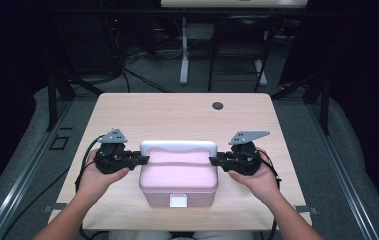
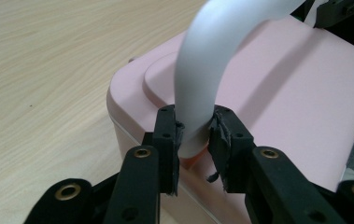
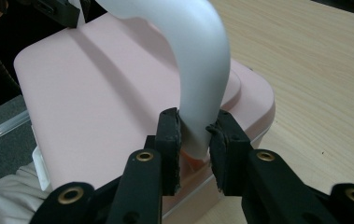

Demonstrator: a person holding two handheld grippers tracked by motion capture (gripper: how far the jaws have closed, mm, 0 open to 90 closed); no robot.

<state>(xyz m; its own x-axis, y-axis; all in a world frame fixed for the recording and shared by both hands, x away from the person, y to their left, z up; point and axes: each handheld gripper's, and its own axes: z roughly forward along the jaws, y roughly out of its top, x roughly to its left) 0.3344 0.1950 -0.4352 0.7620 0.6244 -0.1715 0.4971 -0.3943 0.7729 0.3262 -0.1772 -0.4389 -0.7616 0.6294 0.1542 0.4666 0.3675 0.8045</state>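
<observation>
Two handheld grippers are seen at the ends of one white curved plastic carrying handle (image 1: 178, 147), which arches over the lid of a pink rounded plastic box (image 1: 178, 175). The box stands on a light wood-grain table (image 1: 177, 112), near the front edge, with a small white latch (image 1: 178, 201) on its front wall facing the person.

The left gripper (image 1: 142, 159) is placed at the box's left end. In the left gripper view its jaws are closed to a narrow gap, and the handle's left root (image 2: 198, 116) is pinched between the worn pads (image 2: 177, 140). The right gripper (image 1: 214, 160) is placed at the right end in mirror fashion. In the right gripper view the handle's right root (image 3: 198, 126) is clamped between its pads (image 3: 177, 140) in the same way.

The relation on which the coming move is judged to turn is this: the handle's long axis runs left to right across the box, and each gripper is pointed inward along that axis, so the box lies between the two sets of fingers. Neither hand is nearer than the other. A level lift or a swing of the handle appears to call for both sides being moved together; uneven motion could tilt the box.

No brand, label or legible writing can be made out on the box, handle or table.
</observation>
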